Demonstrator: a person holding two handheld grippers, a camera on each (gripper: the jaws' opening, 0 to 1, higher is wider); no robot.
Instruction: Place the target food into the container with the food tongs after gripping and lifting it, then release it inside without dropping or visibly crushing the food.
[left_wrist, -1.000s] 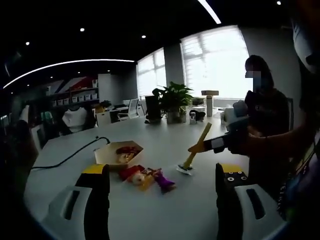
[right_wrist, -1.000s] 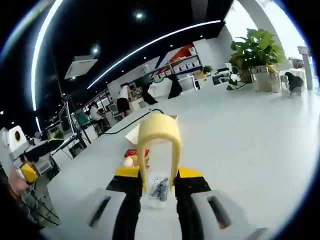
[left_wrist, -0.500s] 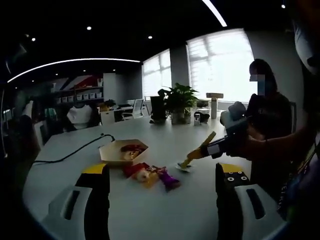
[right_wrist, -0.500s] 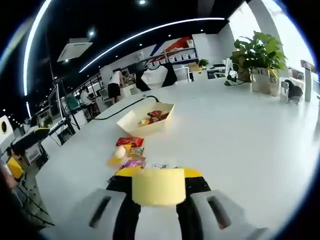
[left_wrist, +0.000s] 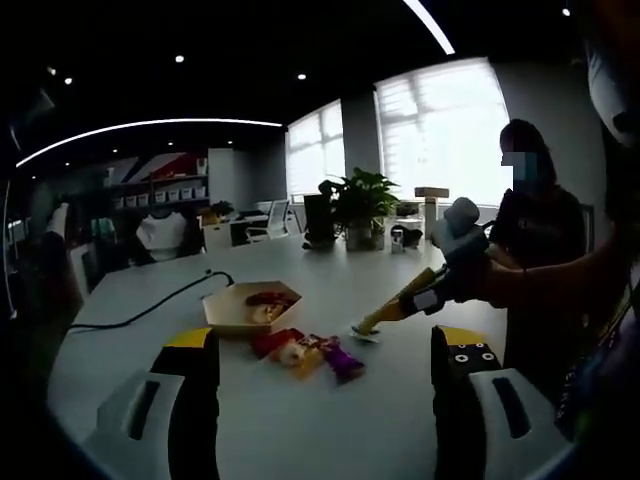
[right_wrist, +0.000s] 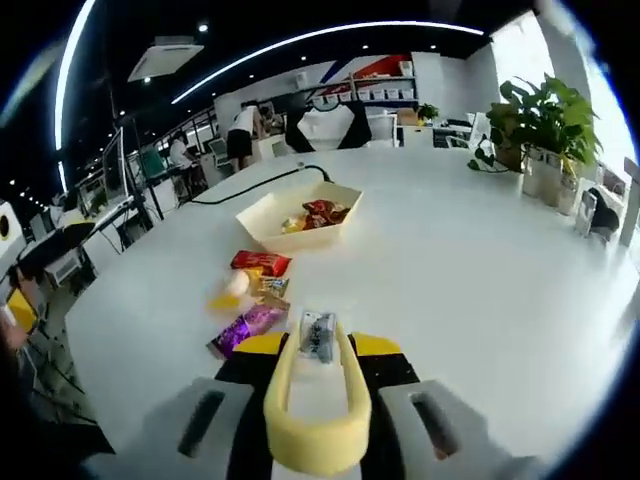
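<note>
In the right gripper view my right gripper (right_wrist: 315, 368) is shut on yellow food tongs (right_wrist: 310, 420), which point forward and down at the white table. A small clear packet with dark contents (right_wrist: 318, 336) lies between the tongs' tips; I cannot tell whether it is pinched. Beyond it are a purple packet (right_wrist: 245, 327), a red packet (right_wrist: 262, 262) and a beige tray (right_wrist: 262, 222) with snacks in it. In the left gripper view my left gripper (left_wrist: 325, 345) stands open, holding nothing. There the right gripper (left_wrist: 440, 290) holds the tongs (left_wrist: 395, 308) down onto the small packet (left_wrist: 366, 336), right of the tray (left_wrist: 225, 312).
A black cable (left_wrist: 150, 305) runs over the table at the left. A potted plant (left_wrist: 355, 200) and small items stand at the far edge. One person (left_wrist: 535, 225) stands at the right, beyond the table. Other people and desks (right_wrist: 170, 160) are far behind.
The right gripper has swung the tongs from upright to pointing forward and down. Their tips now flank the small packet. The left gripper stays open.
</note>
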